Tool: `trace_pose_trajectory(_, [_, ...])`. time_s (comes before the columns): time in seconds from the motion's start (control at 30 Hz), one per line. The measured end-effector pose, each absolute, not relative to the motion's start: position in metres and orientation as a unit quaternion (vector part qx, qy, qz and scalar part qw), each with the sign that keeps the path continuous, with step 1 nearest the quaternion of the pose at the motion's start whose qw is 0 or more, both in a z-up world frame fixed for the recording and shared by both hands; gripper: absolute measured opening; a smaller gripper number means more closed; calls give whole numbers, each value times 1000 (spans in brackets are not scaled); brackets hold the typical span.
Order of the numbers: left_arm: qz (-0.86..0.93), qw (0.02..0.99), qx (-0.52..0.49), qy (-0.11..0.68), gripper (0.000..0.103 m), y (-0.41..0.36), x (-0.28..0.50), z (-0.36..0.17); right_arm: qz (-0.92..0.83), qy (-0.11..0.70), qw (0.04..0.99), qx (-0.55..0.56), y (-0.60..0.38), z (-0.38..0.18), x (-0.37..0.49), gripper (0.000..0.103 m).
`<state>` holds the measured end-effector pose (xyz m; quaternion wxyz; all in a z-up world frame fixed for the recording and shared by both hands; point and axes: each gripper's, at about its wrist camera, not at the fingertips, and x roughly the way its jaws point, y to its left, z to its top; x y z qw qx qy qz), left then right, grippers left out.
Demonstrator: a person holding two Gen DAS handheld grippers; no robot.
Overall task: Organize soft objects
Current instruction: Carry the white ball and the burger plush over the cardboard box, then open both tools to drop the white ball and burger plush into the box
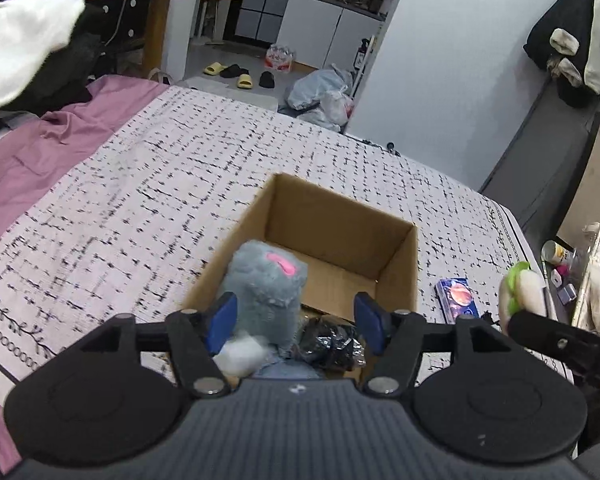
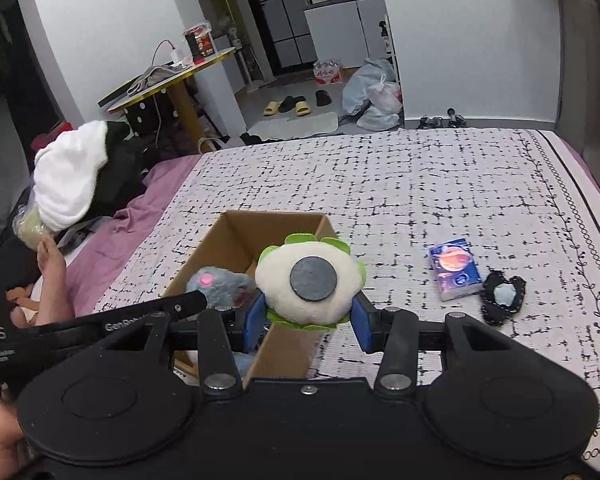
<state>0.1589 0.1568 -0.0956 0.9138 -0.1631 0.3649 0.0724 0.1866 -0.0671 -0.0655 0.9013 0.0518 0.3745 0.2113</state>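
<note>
Right gripper pinches round fluffy white plush over cardboard box

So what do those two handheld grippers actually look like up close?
Both look alike. The left gripper and the right gripper each have a matte black body with two round discs, black linkage bars joined by silver rivets, and blue pads on the fingertips. White lettering runs along one handle.

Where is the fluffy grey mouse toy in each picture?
Left wrist view: the grey mouse toy is low in the middle, over the cardboard box.
Right wrist view: the toy is left of centre, at the box, beside the white flower plush.
Shared landmark: the box.
</note>
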Motion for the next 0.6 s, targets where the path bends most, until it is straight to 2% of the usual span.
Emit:
trace_pose_trajectory(0.3, [86, 906, -185, 370, 68, 180, 149, -84, 223, 379, 897, 48, -45, -71, 193, 44])
trace_pose_trajectory(0.37, [90, 908, -184, 366, 74, 184, 146, -80, 227, 381, 895, 48, -39, -72, 196, 44])
trace_pose_trajectory(0.6, [103, 908, -187, 360, 76, 197, 140, -75, 242, 382, 890, 54, -21, -74, 206, 44])
